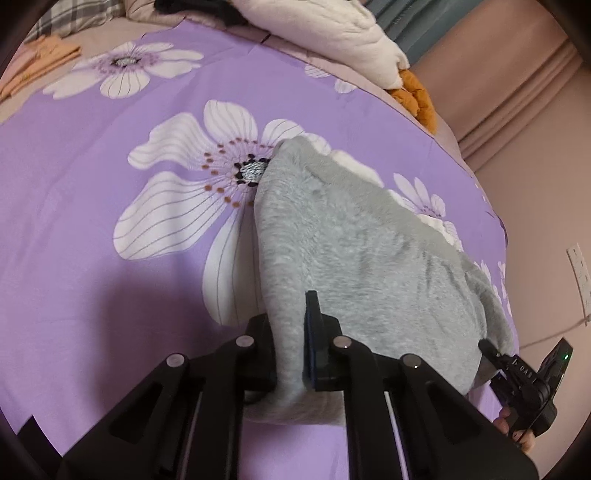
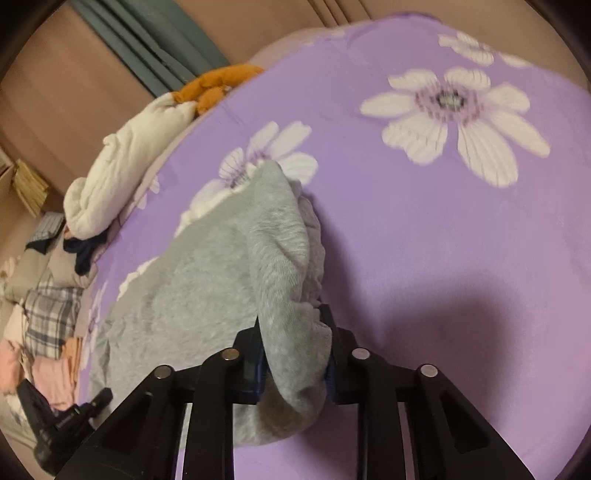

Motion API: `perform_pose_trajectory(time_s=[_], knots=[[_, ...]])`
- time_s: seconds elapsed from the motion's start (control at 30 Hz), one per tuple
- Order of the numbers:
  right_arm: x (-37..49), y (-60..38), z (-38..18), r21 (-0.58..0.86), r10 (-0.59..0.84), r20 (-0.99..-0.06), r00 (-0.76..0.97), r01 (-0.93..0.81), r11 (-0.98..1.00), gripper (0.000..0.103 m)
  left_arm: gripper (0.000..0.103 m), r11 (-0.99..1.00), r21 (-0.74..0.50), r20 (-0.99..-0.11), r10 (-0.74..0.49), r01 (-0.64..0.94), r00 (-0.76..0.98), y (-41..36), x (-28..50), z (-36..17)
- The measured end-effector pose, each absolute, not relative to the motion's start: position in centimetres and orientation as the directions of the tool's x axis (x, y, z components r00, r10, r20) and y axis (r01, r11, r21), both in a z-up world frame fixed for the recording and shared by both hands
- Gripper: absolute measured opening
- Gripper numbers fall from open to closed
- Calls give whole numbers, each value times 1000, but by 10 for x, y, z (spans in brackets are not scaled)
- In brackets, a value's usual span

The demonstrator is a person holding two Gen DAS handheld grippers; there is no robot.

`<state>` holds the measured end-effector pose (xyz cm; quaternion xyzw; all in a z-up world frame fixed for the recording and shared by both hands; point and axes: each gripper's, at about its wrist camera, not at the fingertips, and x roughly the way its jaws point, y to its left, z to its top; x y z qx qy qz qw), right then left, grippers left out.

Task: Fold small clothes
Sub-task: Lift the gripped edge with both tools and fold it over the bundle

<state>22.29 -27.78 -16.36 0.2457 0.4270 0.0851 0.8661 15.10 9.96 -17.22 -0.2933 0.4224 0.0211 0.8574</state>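
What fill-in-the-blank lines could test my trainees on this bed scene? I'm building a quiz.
1. Both tongs, left and right, are shut on a ____ garment.
2. The bedsheet is purple with white ____.
3. The orange cloth lies beside a ____ quilt.

Missing words: grey; flowers; white

purple flowered sheet point(image 1: 92, 206) fills my view; white quilt point(image 1: 332, 33) upper middle; orange cloth point(image 1: 415, 94) beside it; plaid fabric point(image 2: 51, 317) far left
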Motion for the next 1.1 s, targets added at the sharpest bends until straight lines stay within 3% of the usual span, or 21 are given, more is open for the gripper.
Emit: perform_pose_trajectory(time_s=[0.27, 0.83, 1.03, 1.1], knots=[[198, -278, -134, 486, 363, -673, 645, 17, 874, 23, 10, 863, -455, -741, -231, -218, 631, 87, 115, -146], [144, -289, -144, 419, 294, -739, 606, 73, 905, 23, 12, 897, -365, -827, -191, -247, 528, 73, 57, -169], [149, -292, -162, 396, 264, -775, 574, 115, 911, 23, 22, 914, -311, -853, -147, -261, 501, 71, 60, -181], [149, -293, -166, 391, 259, -783, 566, 124, 912, 23, 31, 917, -295, -858, -131, -268, 496, 72, 60, -182]])
